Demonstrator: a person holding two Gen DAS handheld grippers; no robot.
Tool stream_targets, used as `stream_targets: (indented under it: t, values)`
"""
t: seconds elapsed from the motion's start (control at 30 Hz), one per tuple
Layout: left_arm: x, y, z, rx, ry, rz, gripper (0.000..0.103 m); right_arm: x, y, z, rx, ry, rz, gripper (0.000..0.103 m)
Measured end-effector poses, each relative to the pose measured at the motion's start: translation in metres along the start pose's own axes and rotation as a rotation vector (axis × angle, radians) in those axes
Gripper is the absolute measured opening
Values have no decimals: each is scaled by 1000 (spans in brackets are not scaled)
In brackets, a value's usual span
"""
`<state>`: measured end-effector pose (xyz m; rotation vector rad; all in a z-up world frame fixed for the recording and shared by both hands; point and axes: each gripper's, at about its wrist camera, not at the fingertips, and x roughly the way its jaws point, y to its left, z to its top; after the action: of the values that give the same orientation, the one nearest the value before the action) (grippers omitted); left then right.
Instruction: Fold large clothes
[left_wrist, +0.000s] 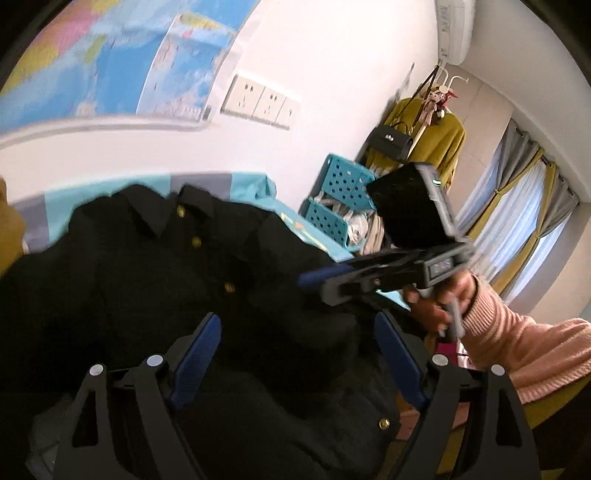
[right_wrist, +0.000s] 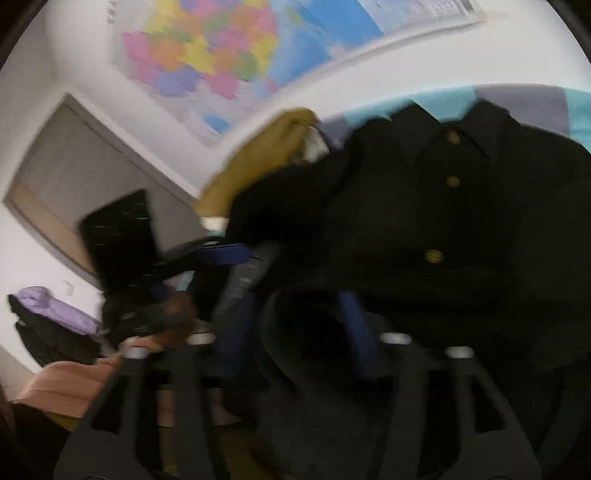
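In the left wrist view the left gripper (left_wrist: 295, 354) hangs jaws apart over the black coat (left_wrist: 155, 266) on the bed (left_wrist: 251, 182), gripping nothing, while the right wrist view, blurred, shows the right gripper (right_wrist: 291, 332) apart around a cloth fold that could slip free

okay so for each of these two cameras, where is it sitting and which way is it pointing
Left wrist: rides the left tongs, facing the black coat, wall map and teal basket; shows the right tongs and pink-sleeved hand.
Right wrist: rides the right tongs, facing the coat, map and a mustard garment; shows the left tongs, blurred.
Shared: coat, map, each other's tongs.
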<state>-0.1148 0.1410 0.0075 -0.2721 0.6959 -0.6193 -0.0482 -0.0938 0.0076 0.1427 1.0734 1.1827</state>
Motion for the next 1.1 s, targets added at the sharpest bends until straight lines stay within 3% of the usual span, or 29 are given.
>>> stream_targets:
  t: [0.13,0.2,0.3,0.37,0.47,0.53,0.6,0.63,0.67,0.7,0.77,0.9,0.97,1.03,1.1]
  values:
    - [16,2,-14,-16,73,-14,85,-30,-22,14,-28,-83,-83,62]
    - [27,2,-20,-10,116,-15,87,-51,-42,22,-37,-147,-216,66]
    - [45,6,-28,-12,190,33,88,-75,-103,32,85,-198,-403,71]
    - [50,13,-30,-41,218,40,88,-75,-143,33,175,-193,-429,72]
    - [54,20,-30,-68,257,34,84,-63,-179,32,241,-171,-391,72]
    - [59,23,-32,-78,306,15,67,-54,-194,31,246,-149,-352,66]
    - [63,27,-32,-82,336,49,35,-45,-201,31,254,-147,-331,58]
    - [66,30,-32,-89,356,29,24,-44,-199,32,216,-149,-307,31]
    - [66,31,-31,-93,363,23,12,-46,-198,30,206,-151,-297,12]
    - [66,32,-28,-86,357,44,11,-55,-198,27,209,-160,-276,5]
    - [60,29,-20,-43,330,68,10,-71,-194,30,195,-219,-264,4]
    - [33,25,17,76,230,204,10,-116,-190,31,185,-349,-281,4]
    - [20,27,33,151,175,296,11,-123,-197,30,204,-371,-300,4]
    - [19,31,39,236,163,452,20,-117,-206,29,219,-354,-342,4]
    - [29,44,38,251,216,538,37,-99,-220,24,258,-292,-384,6]
